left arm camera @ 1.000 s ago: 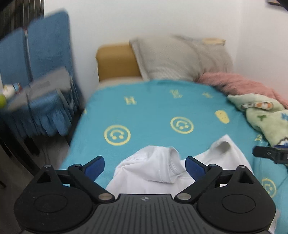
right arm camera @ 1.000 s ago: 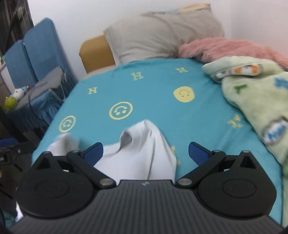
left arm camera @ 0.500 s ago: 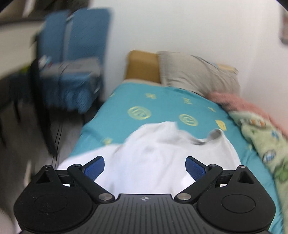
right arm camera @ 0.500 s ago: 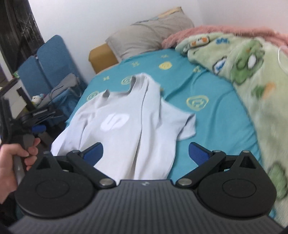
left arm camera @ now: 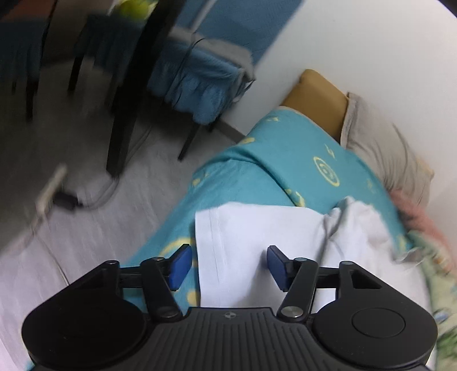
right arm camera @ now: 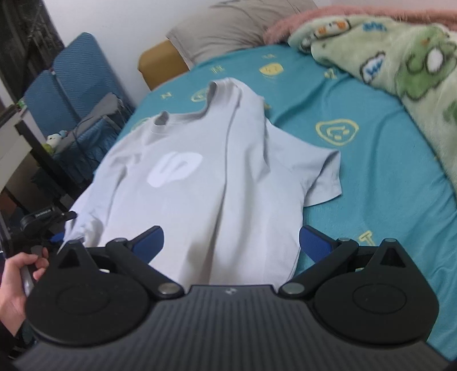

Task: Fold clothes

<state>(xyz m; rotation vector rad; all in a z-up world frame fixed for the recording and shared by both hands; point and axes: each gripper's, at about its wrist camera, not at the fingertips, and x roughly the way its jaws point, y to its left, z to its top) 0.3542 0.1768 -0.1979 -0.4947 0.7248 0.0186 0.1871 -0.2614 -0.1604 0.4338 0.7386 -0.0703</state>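
A pale grey T-shirt [right arm camera: 217, 177] is spread front-up on the teal bedsheet [right arm camera: 371, 177], its collar toward the pillow [right arm camera: 228, 25] and a white logo on its chest. One short sleeve is laid flat toward the green plush blanket [right arm camera: 405, 62]; the other sleeve hangs over the bed's edge, where the left gripper [right arm camera: 61, 225] is seen at its hem, with the left hand [right arm camera: 17, 282] wrapped round the handle. In the left wrist view the sleeve's hemmed edge [left arm camera: 217, 245] is seen between the blue pads [left arm camera: 178, 266] of that gripper; the jaws have just been closing and stand partly apart, and the pads are not seen pressing the cloth. The right gripper [right arm camera: 231, 242] is held over the shirt's lower hem with its jaws wide apart and nothing clamped; the hem itself is hidden behind the gripper's body. No container is seen; a blue padded chair [right arm camera: 71, 74] beside the bed carries grey cloth and cables, and small toys are seen on a desk edge nearby. The left wrist view is tilted and blurred by motion, so the floor, the cables on it and the dark furniture legs are hard to make out. The blanket is cut off at the frame's edge, and a pink blanket [right arm camera: 314, 14] behind it is only partly seen.
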